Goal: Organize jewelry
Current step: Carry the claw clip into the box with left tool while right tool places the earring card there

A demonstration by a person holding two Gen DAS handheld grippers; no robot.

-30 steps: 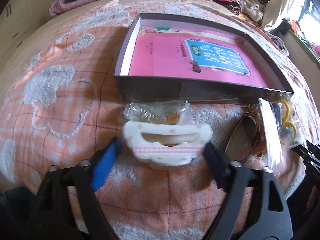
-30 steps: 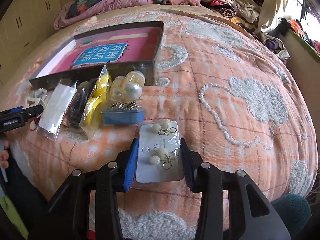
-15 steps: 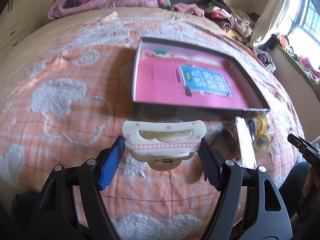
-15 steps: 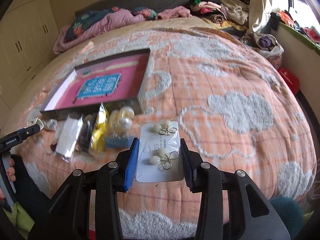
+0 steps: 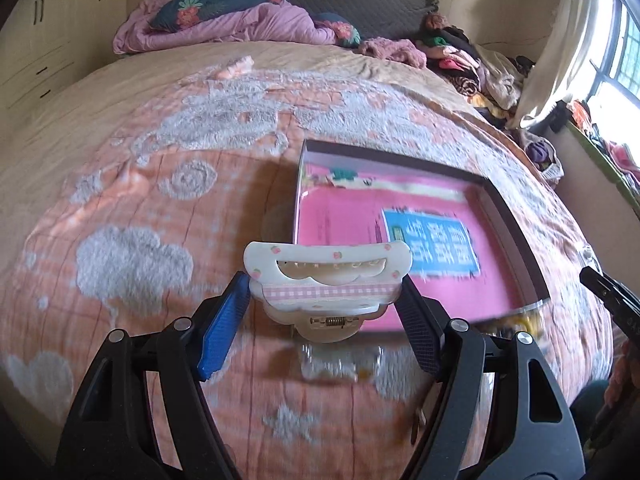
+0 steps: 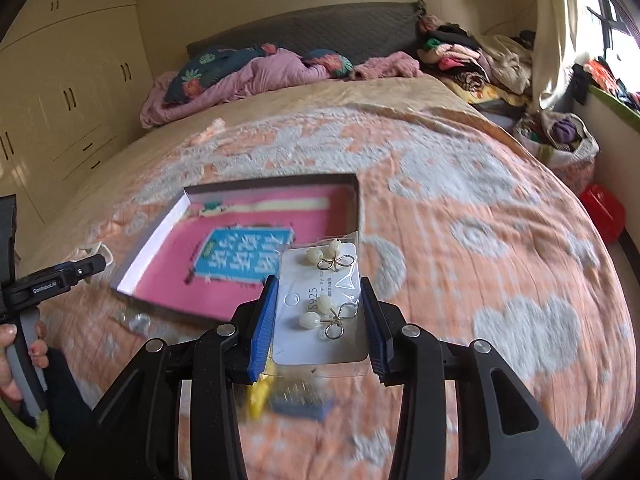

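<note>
Clamped from both sides, our left gripper (image 5: pixel 324 300) holds a white hair claw clip (image 5: pixel 327 280) with a pink gingham band, the blue pad on one end and the dark pad on the other, lifted above the orange bedspread (image 5: pixel 140 208). Our right gripper (image 6: pixel 318 316) is likewise closed on a bagged earring card (image 6: pixel 322 308) bearing two pairs of pearl-bud earrings with wire loops, its edges pinched between the two blue pads.

Ahead of both lies the shallow dark-walled box (image 5: pixel 516 224), open-topped, with a pink sheet and a blue label on its floor; it sits toward the near half of the bedspread, and both held pieces hang over or just before its near wall. Below the clip, a clear packet (image 5: pixel 340 364) lies blurred on the bedspread beside the box's near wall. Under the card we see a yellow piece (image 6: pixel 258 398) and a blue block (image 6: pixel 304 404), too blurred to name. Rumpled purple bedding (image 6: pixel 240 80) lies at the bed's far edge.
</note>
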